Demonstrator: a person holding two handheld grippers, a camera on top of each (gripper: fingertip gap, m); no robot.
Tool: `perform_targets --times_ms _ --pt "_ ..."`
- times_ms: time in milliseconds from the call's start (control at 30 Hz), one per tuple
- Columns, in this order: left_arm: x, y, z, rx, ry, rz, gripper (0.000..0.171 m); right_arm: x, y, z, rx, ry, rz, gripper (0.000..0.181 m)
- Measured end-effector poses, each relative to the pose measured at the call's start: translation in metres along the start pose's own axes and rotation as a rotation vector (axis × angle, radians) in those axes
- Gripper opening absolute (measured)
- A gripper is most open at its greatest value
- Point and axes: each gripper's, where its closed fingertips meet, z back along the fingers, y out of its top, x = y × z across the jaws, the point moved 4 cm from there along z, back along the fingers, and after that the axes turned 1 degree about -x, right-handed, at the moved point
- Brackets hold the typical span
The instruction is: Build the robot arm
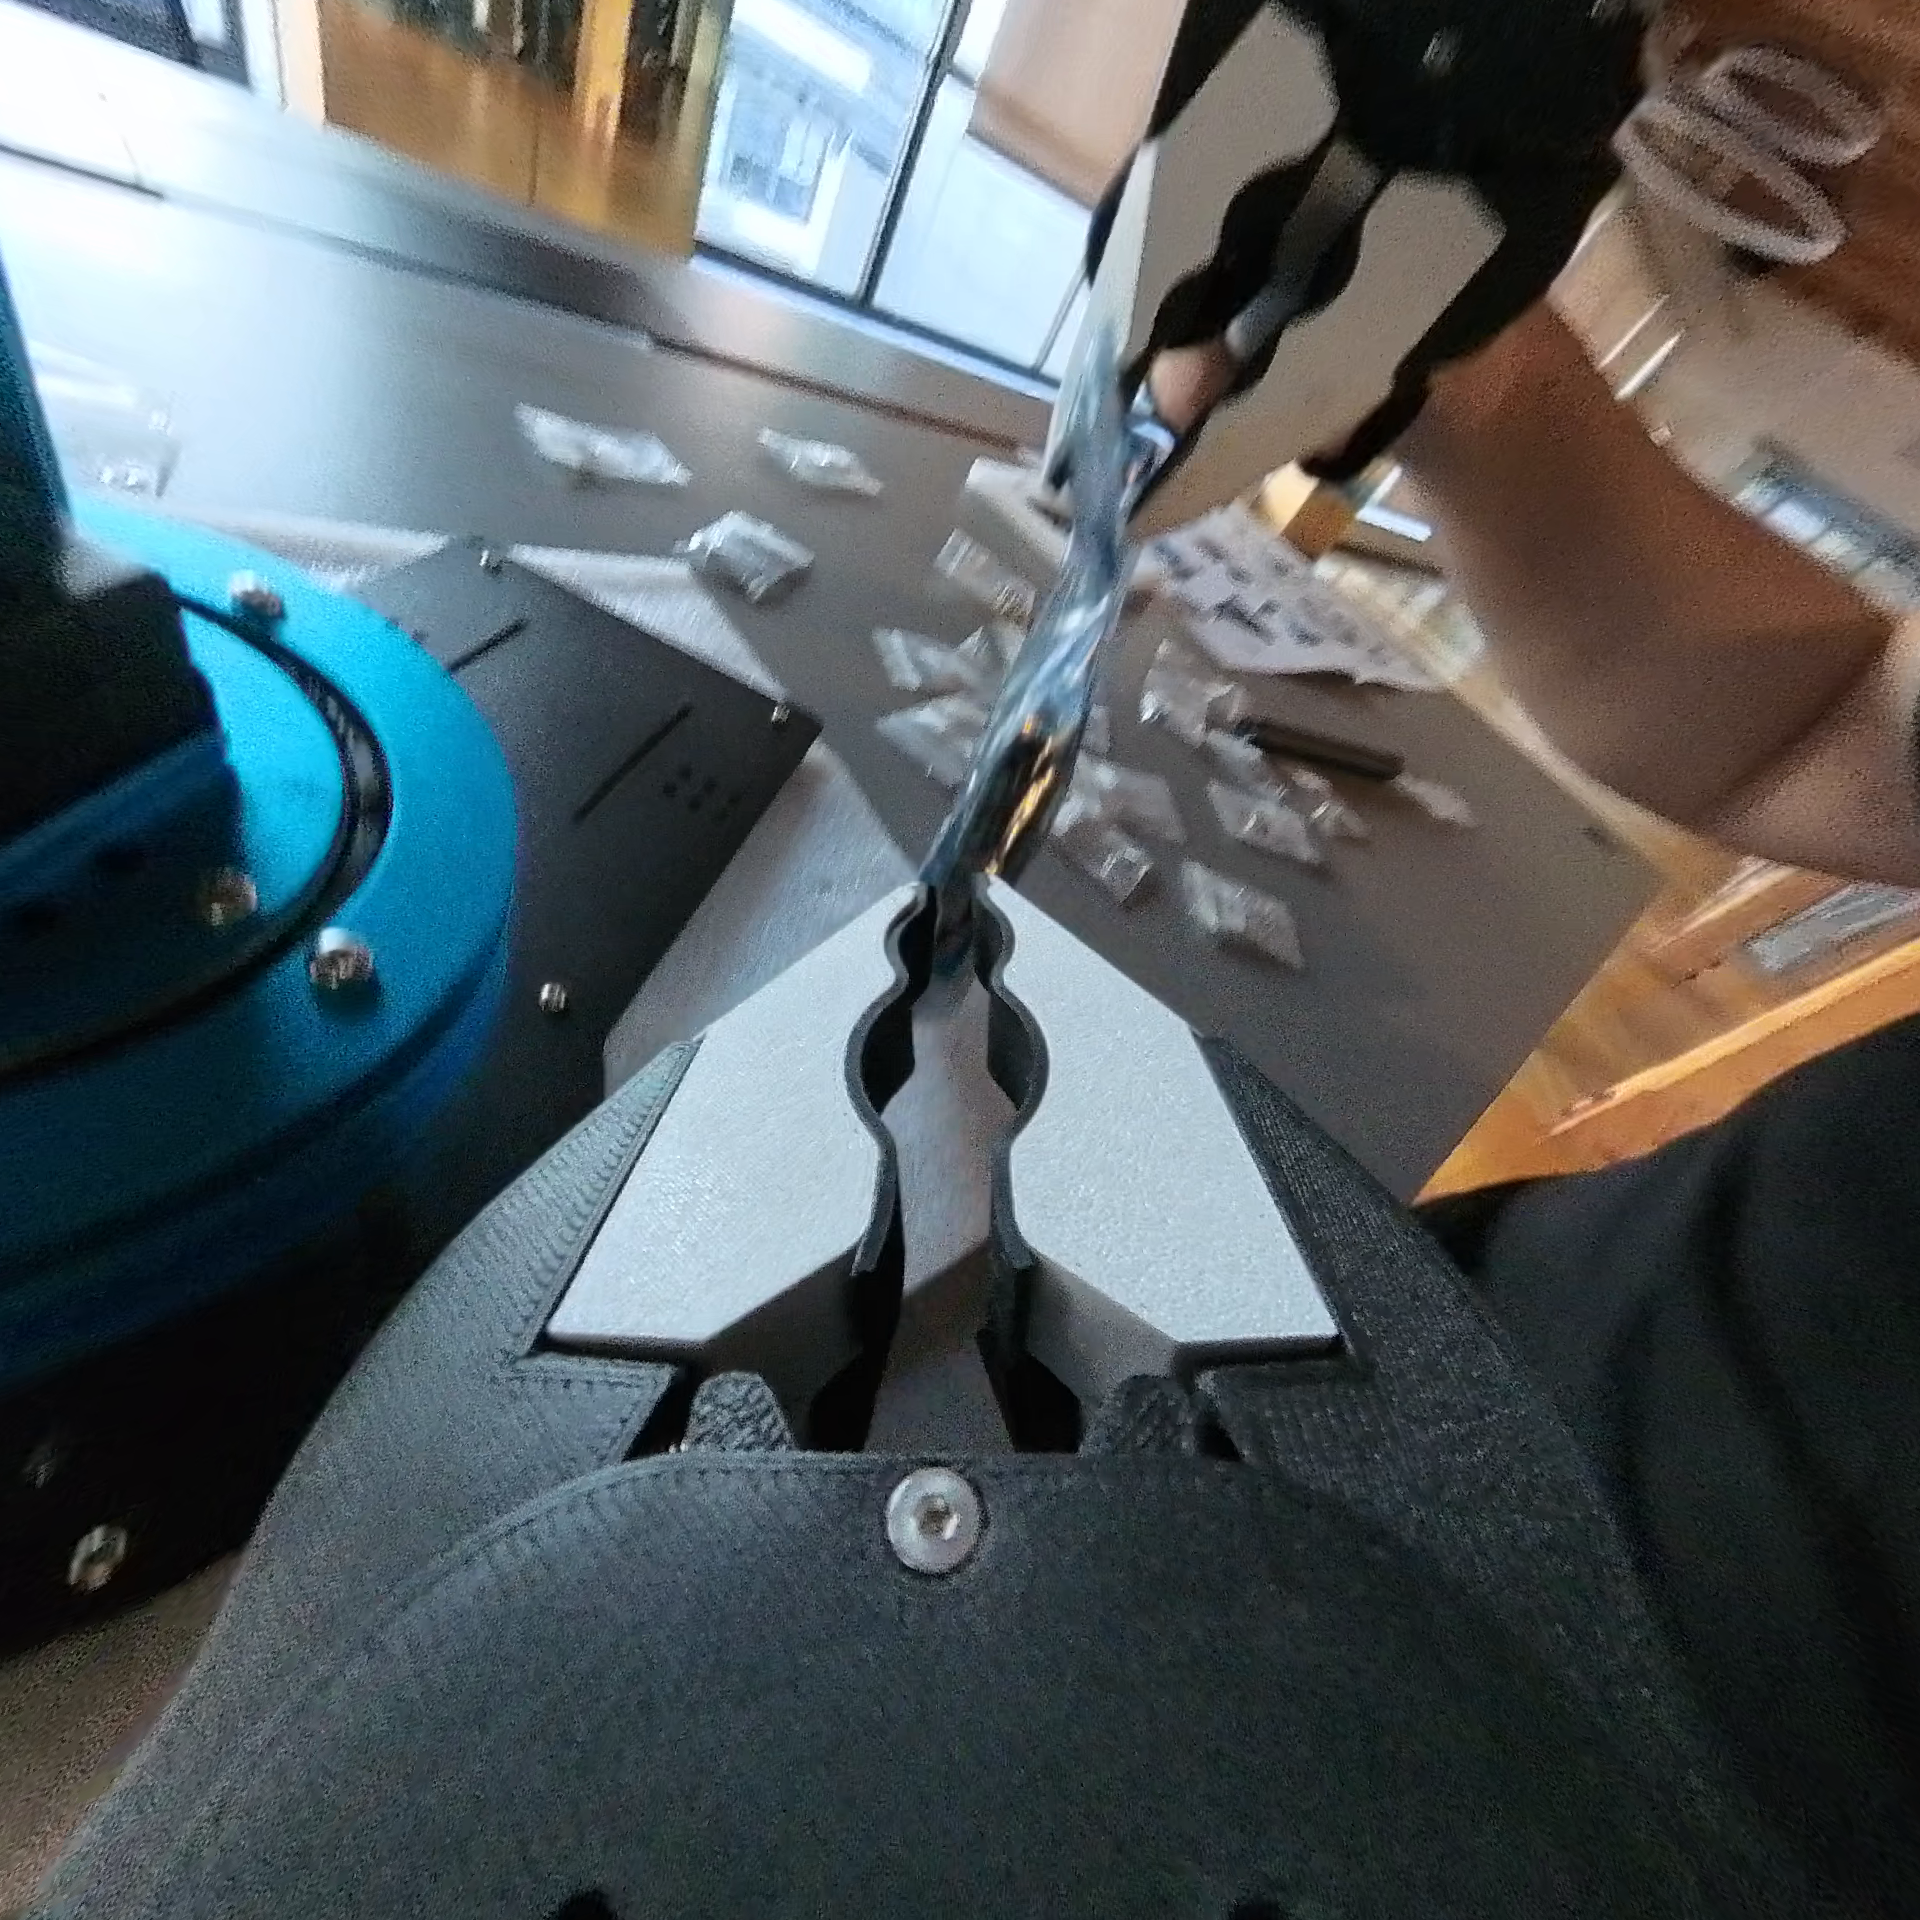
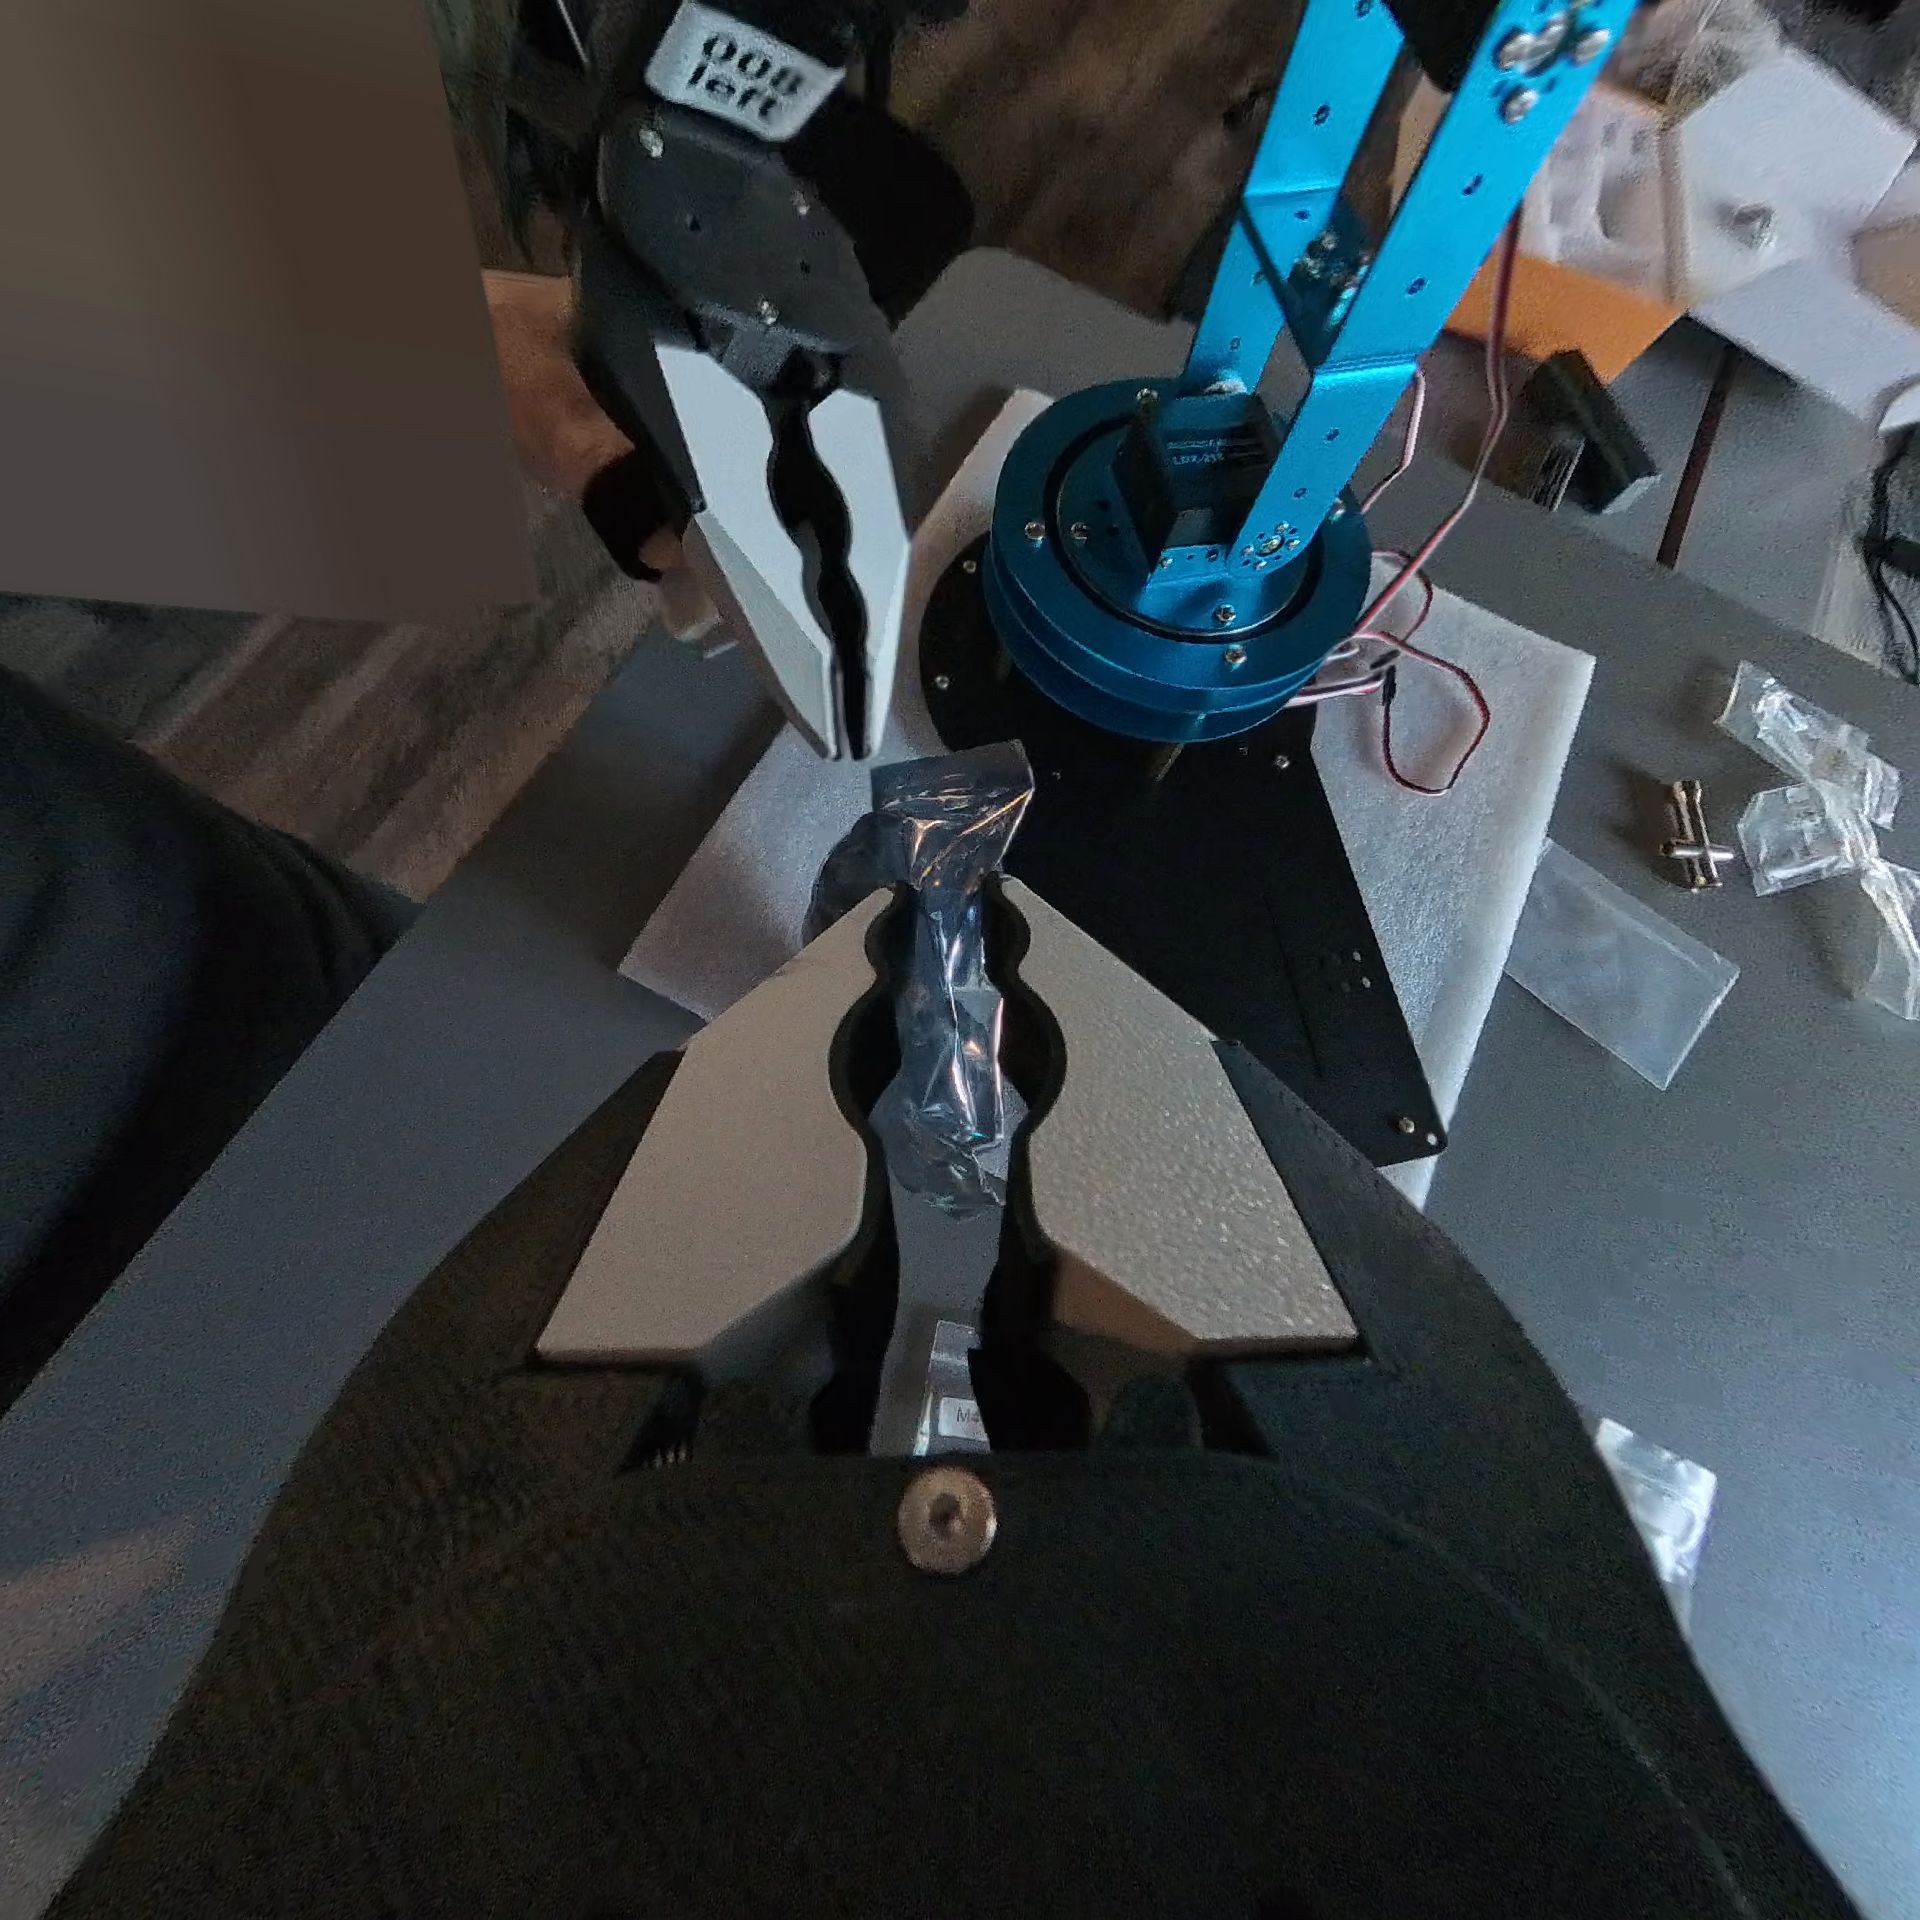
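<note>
Bag [image 2: 951, 1039], dark, shiny, crinkled plastic, hangs in the air between my two claws, above the front edge of the grey table [image 2: 1662, 1299]. It rests on nothing.

Right gripper [image 2: 951, 894]: jaws nearly closed. The bag's crumpled middle is squeezed along the wavy pads, w/ the lower end poking back toward the cam. The grip is deep, so I judge this side carries the weight.

Left gripper [image 1: 951, 914]: jaws pressed together, nipping just the far end of the bag at the very tips. In the right wrist view the bag's flared top edge meets those tips. The two claws point at each other, so the plastic runs as a taut, twisted strip from one to the other. I read that as opposed pulls, not slack.

What's inside the bag: can't tell, plastic too dark.

Blue turntable [image 2: 1174, 623] of a small arm kit stands just beyond the bag, on a black base plate [image 2: 1247, 935] laid over white foam [image 2: 1475, 831]. The foam prob. cushions the plate. Red wires [image 2: 1439, 727] trail off its right side. Clear packets [image 2: 1818, 790] and a small metal fitting [image 2: 1694, 842] lie farther right, well apart from both claws.
</note>
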Motion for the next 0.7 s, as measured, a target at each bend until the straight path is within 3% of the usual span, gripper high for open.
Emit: perform_targets --times_ms 233,433,567,700 --pt "-0.009 -0.031 -0.008 -0.094 0.026 0.118 0.004 0.004 -0.019 0.015 0.076 -0.022 -0.026 0.012" --pt "-0.017 -0.023 -0.016 0.043 0.002 0.436 0.001 0.002 -0.027 0.023 0.088 -0.056 -0.024 0.013" --pt "-0.015 -0.017 -0.014 0.186 -0.09 0.696 0.0 0.002 -0.029 0.025 0.083 -0.074 -0.019 0.013" --pt "-0.005 -0.022 -0.003 0.307 0.022 0.687 0.0 0.002 -0.034 0.029 0.072 -0.101 -0.038 0.014"
